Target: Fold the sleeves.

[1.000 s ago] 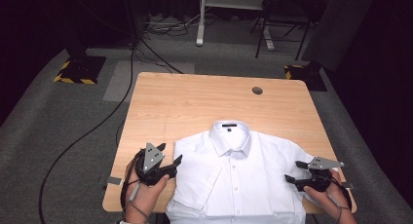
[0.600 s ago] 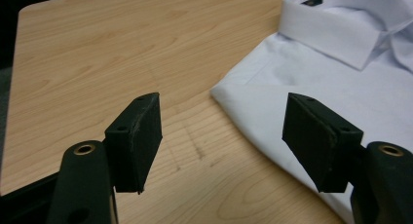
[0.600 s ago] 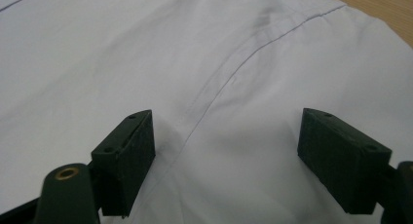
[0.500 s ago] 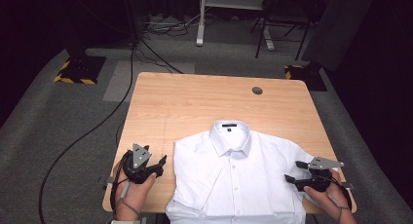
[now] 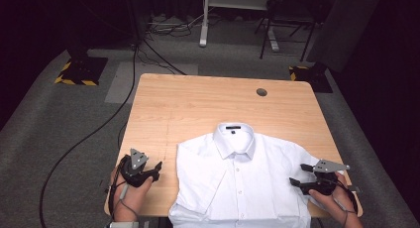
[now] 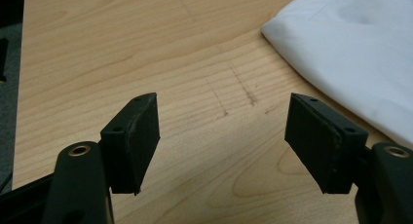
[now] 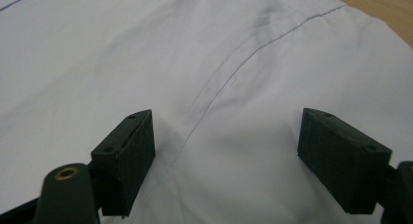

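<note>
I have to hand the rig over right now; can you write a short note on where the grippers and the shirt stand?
Left gripper: open, holding nothing, over bare wood just left of the shirt's folded edge.
Right gripper: open, jaws apart over the right sleeve cloth, nothing pinched.
White shirt: lies front up, buttoned, at the near side of the table, collar away from the person; its hem reaches the near edge.
Done: the left sleeve looks folded in over the front.
Left: the right sleeve lies spread out, probably the next fold; then likely the body.
</note>
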`<action>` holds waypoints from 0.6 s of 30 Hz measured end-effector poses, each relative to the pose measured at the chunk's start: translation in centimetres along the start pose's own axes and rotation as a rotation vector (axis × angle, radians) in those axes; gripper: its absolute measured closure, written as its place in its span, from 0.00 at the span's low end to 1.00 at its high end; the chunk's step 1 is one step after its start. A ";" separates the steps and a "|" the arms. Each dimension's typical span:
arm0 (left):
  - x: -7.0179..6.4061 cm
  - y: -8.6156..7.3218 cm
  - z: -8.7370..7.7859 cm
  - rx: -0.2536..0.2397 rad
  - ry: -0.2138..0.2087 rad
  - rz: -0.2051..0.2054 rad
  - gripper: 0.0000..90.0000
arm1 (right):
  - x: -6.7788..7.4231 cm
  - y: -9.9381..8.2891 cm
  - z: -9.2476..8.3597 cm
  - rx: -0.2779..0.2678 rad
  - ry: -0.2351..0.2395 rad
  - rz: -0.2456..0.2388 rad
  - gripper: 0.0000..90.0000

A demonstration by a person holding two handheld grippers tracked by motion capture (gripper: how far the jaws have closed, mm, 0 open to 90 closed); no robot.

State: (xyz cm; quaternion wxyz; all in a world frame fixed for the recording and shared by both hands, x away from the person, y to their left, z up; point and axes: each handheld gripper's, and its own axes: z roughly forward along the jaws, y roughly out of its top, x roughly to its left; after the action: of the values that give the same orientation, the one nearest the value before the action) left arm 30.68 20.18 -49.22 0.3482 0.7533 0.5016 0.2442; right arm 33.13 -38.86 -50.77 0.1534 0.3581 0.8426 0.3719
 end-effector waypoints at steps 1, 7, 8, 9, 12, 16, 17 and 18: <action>0.1 -0.1 0.1 0.008 0.002 0.005 0.31 | 0.0 0.0 0.0 0.000 0.000 0.000 0.23; 0.4 -0.7 0.8 0.056 0.002 -0.003 0.31 | 0.0 0.0 0.0 0.000 0.000 0.000 0.23; 0.5 -0.8 1.0 0.063 0.001 -0.008 0.30 | 0.0 0.0 0.0 0.000 0.000 0.000 0.23; 0.5 -0.9 1.0 0.074 -0.001 -0.009 0.30 | 0.0 0.0 0.0 0.000 0.000 0.000 0.23; 0.6 -1.1 1.5 0.080 -0.019 -0.039 0.26 | 0.0 0.0 0.0 0.000 0.000 0.000 0.23; 0.5 -1.1 1.6 0.102 -0.012 -0.045 0.15 | 0.0 0.0 0.0 0.001 0.002 -0.001 0.23; 0.5 -1.1 1.7 0.111 -0.004 -0.052 0.10 | 0.0 0.0 0.0 0.001 0.002 -0.001 0.23; 0.5 -1.1 1.7 0.120 0.003 -0.059 0.06 | 0.0 0.0 0.0 0.002 0.002 -0.002 0.23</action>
State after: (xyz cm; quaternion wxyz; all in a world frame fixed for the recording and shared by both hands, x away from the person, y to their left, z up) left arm 31.49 20.46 -51.15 0.3088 0.7572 0.5380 0.2046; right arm 33.14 -38.86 -50.76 0.1528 0.3570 0.8434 0.3714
